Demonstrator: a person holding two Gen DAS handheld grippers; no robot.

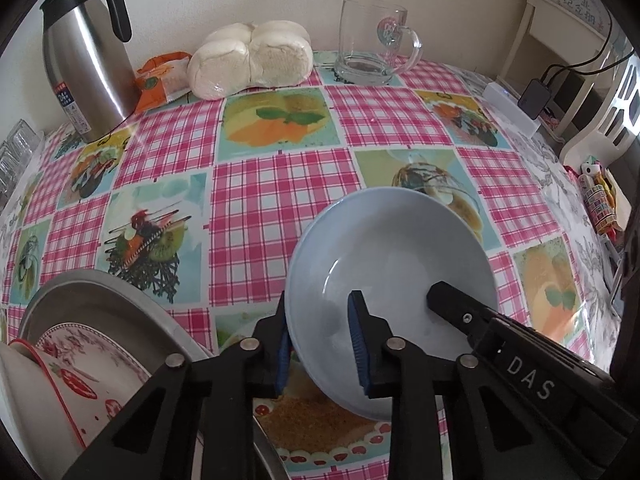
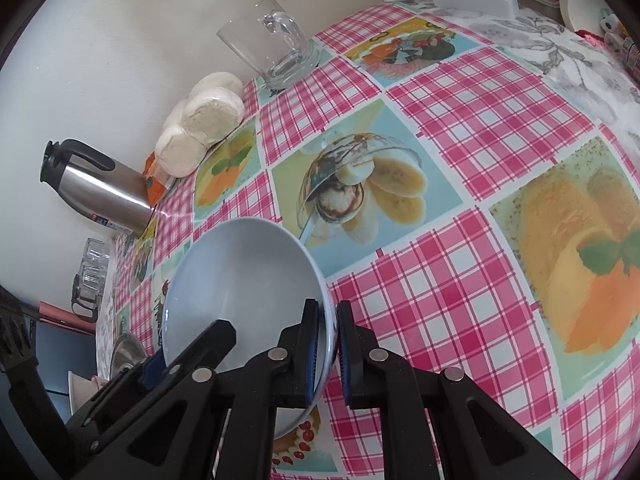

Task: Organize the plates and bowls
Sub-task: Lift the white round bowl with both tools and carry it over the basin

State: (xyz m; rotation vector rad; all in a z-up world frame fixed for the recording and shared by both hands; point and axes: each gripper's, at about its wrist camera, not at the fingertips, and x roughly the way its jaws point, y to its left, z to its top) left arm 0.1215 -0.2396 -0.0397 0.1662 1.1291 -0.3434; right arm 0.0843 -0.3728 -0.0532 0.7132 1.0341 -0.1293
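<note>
A pale blue bowl (image 1: 392, 256) is held tilted above the checked tablecloth. My left gripper (image 1: 320, 344) straddles its left rim, with a wide gap between the pads. My right gripper (image 2: 328, 344) is shut on the bowl's (image 2: 240, 280) right rim, and its finger (image 1: 460, 312) reaches into the bowl in the left wrist view. At the lower left, a steel basin (image 1: 100, 292) holds a floral plate (image 1: 92, 344) and a strawberry-print bowl (image 1: 44, 396).
A steel thermos jug (image 1: 88, 60), an orange packet (image 1: 164, 80), bagged buns (image 1: 252, 60) and a glass mug (image 1: 372, 40) stand along the back wall. Glass cups (image 1: 16, 152) are at the left edge. A white box (image 1: 508, 108) and clutter are at the right.
</note>
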